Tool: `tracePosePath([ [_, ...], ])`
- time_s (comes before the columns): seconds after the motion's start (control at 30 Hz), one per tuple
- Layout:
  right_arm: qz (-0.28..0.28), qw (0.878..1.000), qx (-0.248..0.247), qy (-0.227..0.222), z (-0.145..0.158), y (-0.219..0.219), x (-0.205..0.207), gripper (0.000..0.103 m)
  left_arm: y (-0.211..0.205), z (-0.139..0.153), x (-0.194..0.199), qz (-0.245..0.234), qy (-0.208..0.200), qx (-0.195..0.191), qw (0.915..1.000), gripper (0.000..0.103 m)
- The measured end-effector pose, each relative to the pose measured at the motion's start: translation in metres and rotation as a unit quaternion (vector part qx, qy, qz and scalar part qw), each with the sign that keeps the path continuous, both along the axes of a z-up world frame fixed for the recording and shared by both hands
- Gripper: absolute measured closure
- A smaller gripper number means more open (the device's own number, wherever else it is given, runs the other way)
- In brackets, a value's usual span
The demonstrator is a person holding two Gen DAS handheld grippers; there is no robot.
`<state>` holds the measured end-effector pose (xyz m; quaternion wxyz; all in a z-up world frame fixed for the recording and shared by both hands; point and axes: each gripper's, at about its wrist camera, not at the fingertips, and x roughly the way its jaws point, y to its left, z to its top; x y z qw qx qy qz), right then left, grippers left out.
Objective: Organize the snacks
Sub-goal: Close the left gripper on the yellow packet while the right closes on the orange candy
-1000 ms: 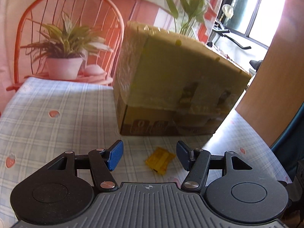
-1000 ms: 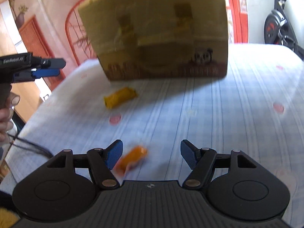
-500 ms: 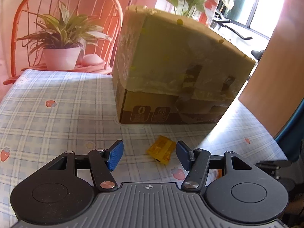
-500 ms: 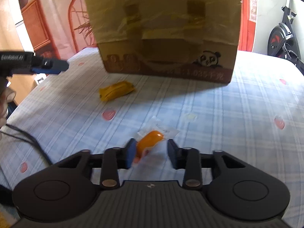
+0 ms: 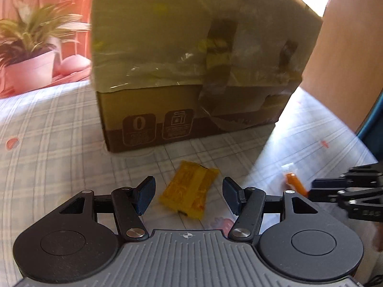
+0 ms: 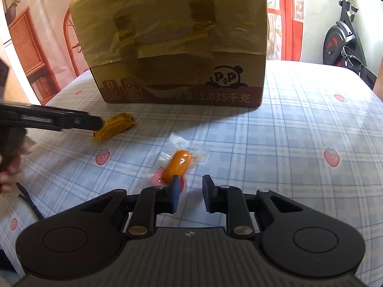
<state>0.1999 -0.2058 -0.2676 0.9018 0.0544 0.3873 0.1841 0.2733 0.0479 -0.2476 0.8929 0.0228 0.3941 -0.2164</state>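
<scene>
- The yellow snack packet [image 5: 190, 192] lies flat on the checked tablecloth [image 5: 52, 138], just in front of the cardboard box [image 5: 191, 59] and apart from it.
- The left gripper [image 5: 188, 195] hangs over this packet with its jaws apart; the packet sits between the blue pads [image 5: 144, 195] with a gap on each side, and no pad presses on it.
- The orange sausage snack [image 6: 178, 165], sealed in a clear wrapper, lies on the tablecloth to the right of the yellow packet, well clear of the box.
- The right gripper [image 6: 190, 192] has its jaws narrow and closing. The lower end of the sausage wrapper lies at the left pad [image 6: 174, 192]; the gap between the pads shows only cloth, so no firm hold is evident.
- The box stands upright on the table, its upper part wrapped in clear film and tape, with a panda print [image 6: 228, 77] on the front face. Its top is out of view, so its contents cannot be told.
- In the right wrist view, a hand [image 6: 10, 157] holds the left gripper's handle at the left edge.
- Beyond the table stand a potted plant [image 5: 31, 55] and an exercise bike [image 6: 344, 45].
</scene>
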Motion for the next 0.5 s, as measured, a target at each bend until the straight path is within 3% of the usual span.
tracePosePath([
  [0.23,-0.017,0.999,0.046,-0.004,0.007,-0.009,0.003,0.079,0.0,-0.008,0.011,-0.021,0.014,-0.007,0.9997,0.04],
  [0.37,-0.021,0.998,0.061,-0.002,0.006,-0.006,0.01,0.078,-0.001,-0.011,0.004,-0.028,0.01,0.006,0.9995,0.061],
  [0.5,-0.025,0.998,0.065,0.004,0.002,-0.001,0.017,0.076,0.002,-0.013,-0.002,-0.016,0.01,-0.004,0.9998,0.066],
])
